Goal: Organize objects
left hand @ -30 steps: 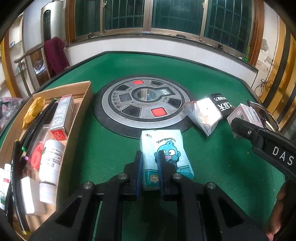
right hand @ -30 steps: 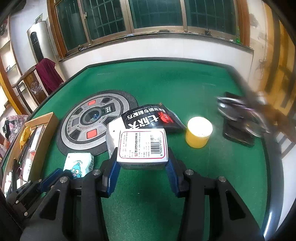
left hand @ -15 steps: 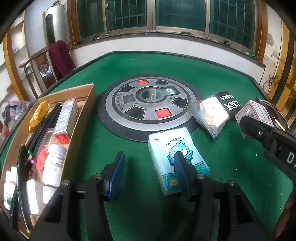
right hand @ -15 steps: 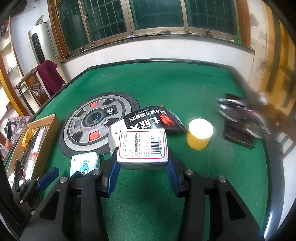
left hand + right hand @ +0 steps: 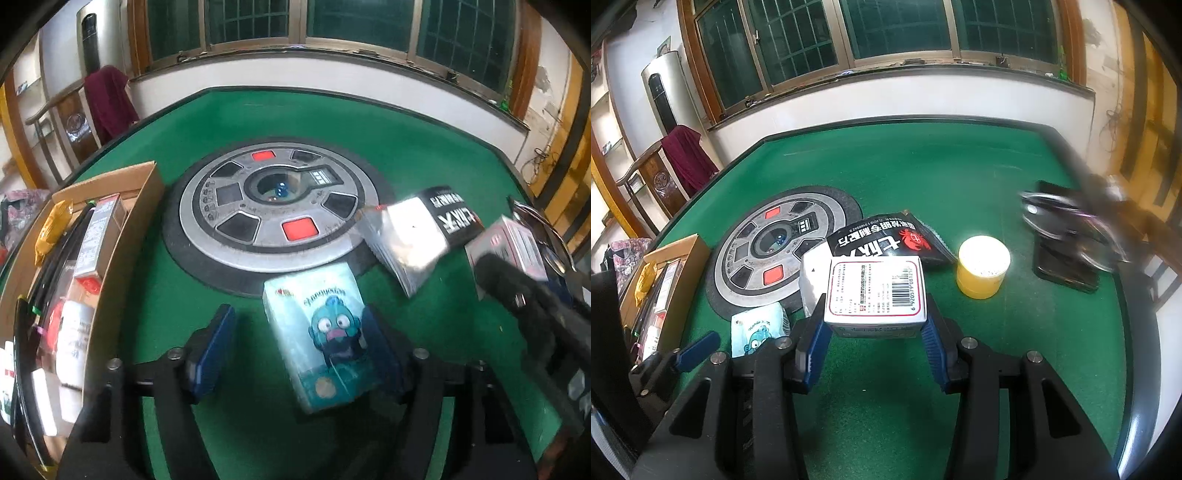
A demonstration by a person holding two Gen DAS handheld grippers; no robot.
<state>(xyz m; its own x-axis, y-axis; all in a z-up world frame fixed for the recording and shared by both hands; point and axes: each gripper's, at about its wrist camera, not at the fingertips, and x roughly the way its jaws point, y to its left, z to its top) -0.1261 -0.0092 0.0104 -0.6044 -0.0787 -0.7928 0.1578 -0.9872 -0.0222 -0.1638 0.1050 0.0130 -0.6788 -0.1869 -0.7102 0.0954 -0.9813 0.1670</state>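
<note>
Green felt covers the table [image 5: 960,166] where sorting is under way. Nearest, the left gripper [image 5: 295,339] stands with jaws wide around the tissue pack [image 5: 321,332], which lies flat on the felt, close against the right-hand jaw and clear of the other, seemingly about to be gripped. The right gripper [image 5: 873,332] has its jaws clamped on a white box [image 5: 875,291], held off the felt, likely bound for the cardboard tray [image 5: 122,236] at left. Beyond lie a foil pouch [image 5: 402,240], black packet [image 5: 882,238] and yellow tub [image 5: 982,271].
</note>
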